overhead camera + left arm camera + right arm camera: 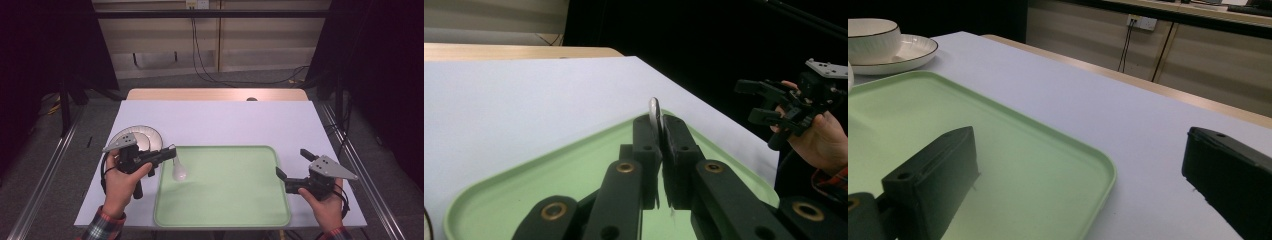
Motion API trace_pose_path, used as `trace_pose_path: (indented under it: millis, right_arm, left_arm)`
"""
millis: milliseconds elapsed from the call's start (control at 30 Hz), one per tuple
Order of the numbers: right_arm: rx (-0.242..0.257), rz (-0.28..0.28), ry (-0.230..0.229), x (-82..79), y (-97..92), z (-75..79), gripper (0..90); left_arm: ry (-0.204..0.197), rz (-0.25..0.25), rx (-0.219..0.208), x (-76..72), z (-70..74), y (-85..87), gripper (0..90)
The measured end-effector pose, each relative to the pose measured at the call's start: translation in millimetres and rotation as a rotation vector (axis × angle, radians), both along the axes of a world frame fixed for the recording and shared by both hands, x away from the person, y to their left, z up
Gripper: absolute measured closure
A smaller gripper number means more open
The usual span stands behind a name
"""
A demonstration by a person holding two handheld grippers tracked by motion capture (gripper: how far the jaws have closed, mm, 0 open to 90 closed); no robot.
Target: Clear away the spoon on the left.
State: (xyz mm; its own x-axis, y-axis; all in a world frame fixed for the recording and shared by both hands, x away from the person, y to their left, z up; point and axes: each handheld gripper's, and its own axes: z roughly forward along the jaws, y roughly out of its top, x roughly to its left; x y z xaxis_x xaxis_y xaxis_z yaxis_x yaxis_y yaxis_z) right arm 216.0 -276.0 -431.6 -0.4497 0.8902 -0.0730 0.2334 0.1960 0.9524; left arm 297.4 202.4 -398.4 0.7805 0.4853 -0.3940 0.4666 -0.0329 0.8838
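My left gripper is shut on the handle of a white spoon, whose bowl hangs down over the left part of the green tray. In the left gripper view the thin handle end sticks up between the closed jaws of that gripper. My right gripper stands open just off the tray's right edge, with nothing between its fingers. It is also seen from the left gripper view, held in a hand. In the right gripper view my right gripper has its jaws spread wide over the tray's corner.
A white bowl sits on a white plate at the tray's far left; both lie behind my left gripper in the high view. The white tabletop stretches beyond the tray to a wooden strip.
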Motion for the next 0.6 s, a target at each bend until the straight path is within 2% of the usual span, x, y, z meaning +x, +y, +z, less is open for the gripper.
trace_pose_path:
  millis: [300, 333, 600]
  right_arm:
    - [0.002, 0.003, 0.004, -0.1, 0.3, -0.1, 1.3]
    - [0.002, 0.0, 0.004, -0.2, 0.2, 0.0, 1.3]
    - [0.001, 0.006, 0.006, 0.1, 0.5, -0.1, 1.3]
  left_arm:
    - [0.013, -0.013, -0.001, -4.8, -2.0, -1.4, 85.7]
    - [0.009, -0.017, 0.011, -4.9, -2.4, -0.6, 85.7]
    - [0.03, -0.027, 0.019, -9.0, -7.9, -1.1, 85.7]
